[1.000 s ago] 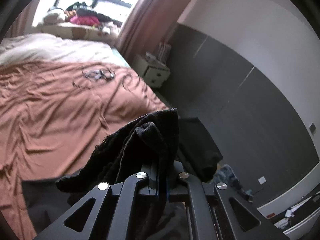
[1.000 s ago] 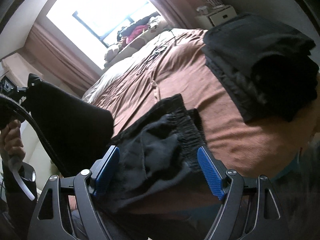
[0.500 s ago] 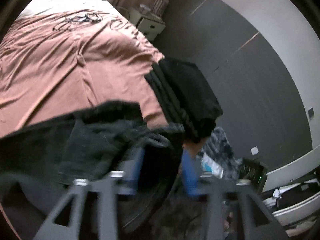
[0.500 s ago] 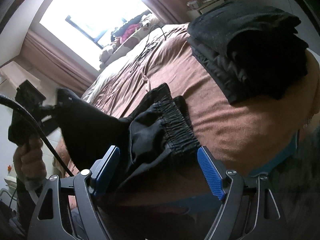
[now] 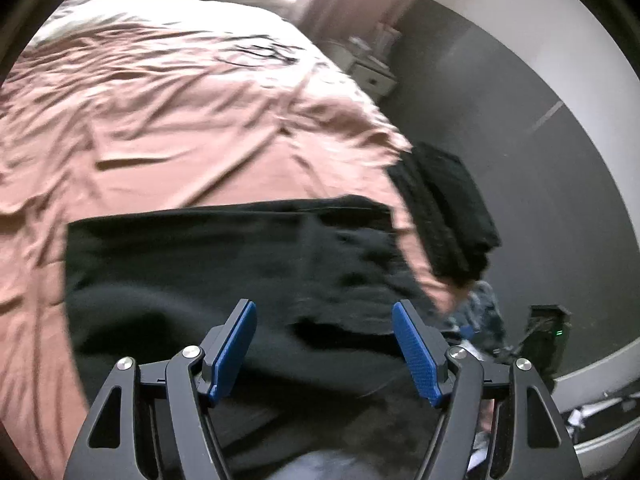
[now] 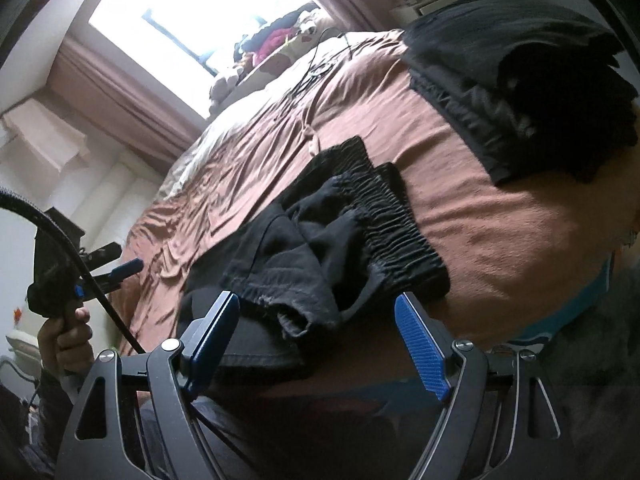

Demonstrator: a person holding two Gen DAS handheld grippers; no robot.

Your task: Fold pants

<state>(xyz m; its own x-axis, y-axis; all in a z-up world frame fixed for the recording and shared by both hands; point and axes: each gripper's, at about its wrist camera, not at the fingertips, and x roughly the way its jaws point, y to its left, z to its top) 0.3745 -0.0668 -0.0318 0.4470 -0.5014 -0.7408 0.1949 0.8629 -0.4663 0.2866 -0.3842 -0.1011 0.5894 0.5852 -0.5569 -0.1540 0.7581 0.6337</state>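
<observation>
Black pants [image 5: 224, 264] lie on the brown bedsheet [image 5: 168, 120] near the bed's front edge, one end folded over onto the rest. In the right wrist view the pants [image 6: 320, 240] show their elastic waistband [image 6: 396, 220] at the right and a frayed hem on top. My left gripper [image 5: 324, 344] is open and empty just above the pants. It also shows in the right wrist view [image 6: 120, 272] at far left. My right gripper [image 6: 320, 340] is open and empty at the pants' near edge.
A stack of folded black garments [image 5: 444, 208] sits at the bed's right corner, also in the right wrist view [image 6: 520, 80]. Cables [image 5: 260, 54] lie further up the bed. A white nightstand [image 5: 372, 72] stands by the dark wall. Clutter lies on the floor [image 5: 480, 312].
My left gripper held the pants' end raised a second ago. It has let go, opened wide and drawn back, and the fabric now lies folded flat on the bed. My right gripper stayed open.
</observation>
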